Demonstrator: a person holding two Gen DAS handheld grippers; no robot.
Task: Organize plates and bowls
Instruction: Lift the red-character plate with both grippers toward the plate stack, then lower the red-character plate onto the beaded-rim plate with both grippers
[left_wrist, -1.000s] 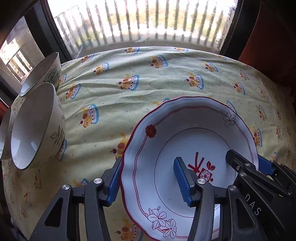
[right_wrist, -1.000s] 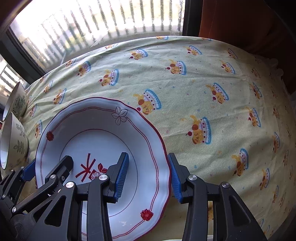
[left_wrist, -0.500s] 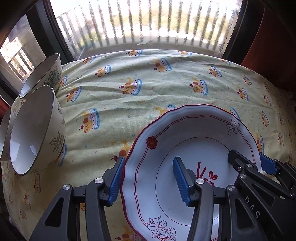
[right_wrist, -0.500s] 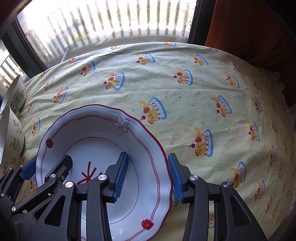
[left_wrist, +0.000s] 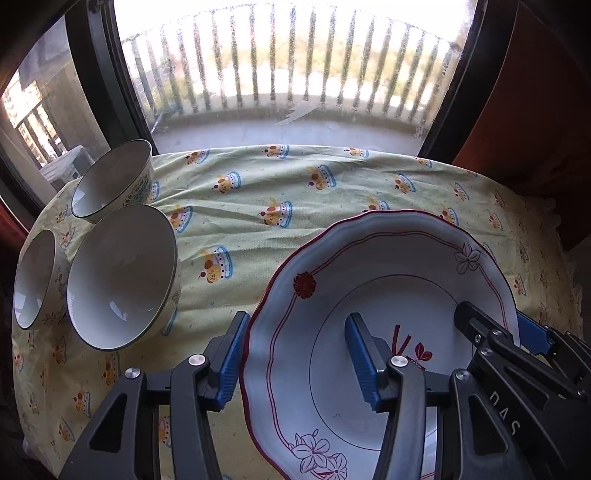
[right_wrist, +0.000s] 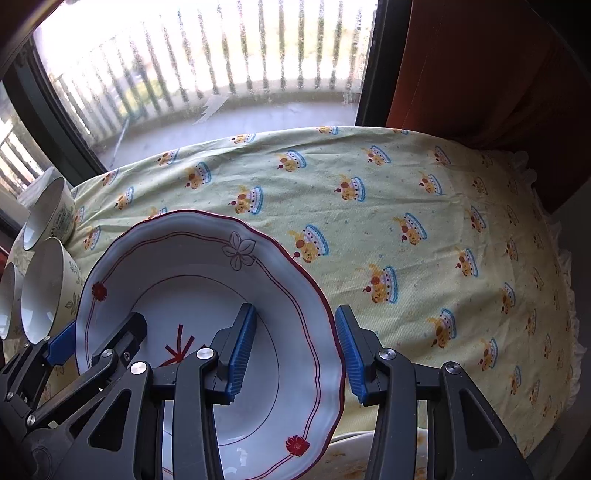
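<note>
Yellow crown-print tablecloth (right_wrist: 424, 206) runs bare to the window, open ahead and rightward. Three bowls (left_wrist: 122, 273) crowd its left edge. Left gripper (left_wrist: 295, 363) and right gripper (right_wrist: 291, 349) each straddle opposite rims of the red-trimmed plate (left_wrist: 388, 280), fingers parted, reaching forward.

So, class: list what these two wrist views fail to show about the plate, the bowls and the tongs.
- Plate: near edge cut off by the frame in both views; underside hidden.
- Leftmost bowl: cropped by the right wrist view's edge.
- Left tongs, right tongs: whether the pads actually press the rim is unclear.
</note>
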